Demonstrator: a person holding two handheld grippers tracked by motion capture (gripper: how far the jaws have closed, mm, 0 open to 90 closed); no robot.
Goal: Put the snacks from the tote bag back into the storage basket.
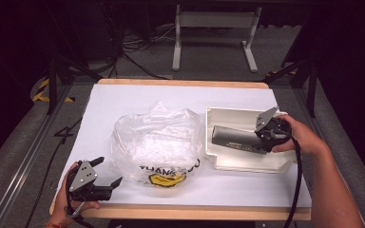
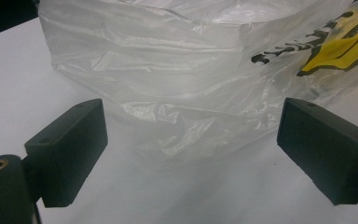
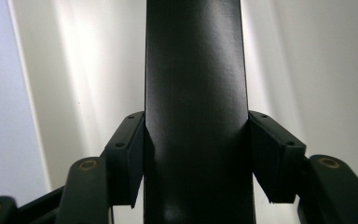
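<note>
A crumpled clear plastic bag (image 1: 157,142) (image 2: 191,70) with black lettering and a yellow mark lies in the middle of the table. My left gripper (image 1: 109,171) (image 2: 191,121) is at the front left corner. It is open and points at the bag's lower edge, with nothing between its pads. A long black bar (image 1: 233,138) (image 3: 196,93) lies level over the white tray (image 1: 228,116) (image 3: 88,70) on the right. My right gripper (image 1: 260,138) (image 3: 196,140) is shut on the bar's right end, with both pads pressed against its sides.
A white sheet (image 1: 123,99) covers the wood-edged table. The front edge runs just below my left hand. Beyond the far edge are a white desk frame (image 1: 214,38), cables on the grey floor and dark stand legs (image 1: 57,80) at both sides.
</note>
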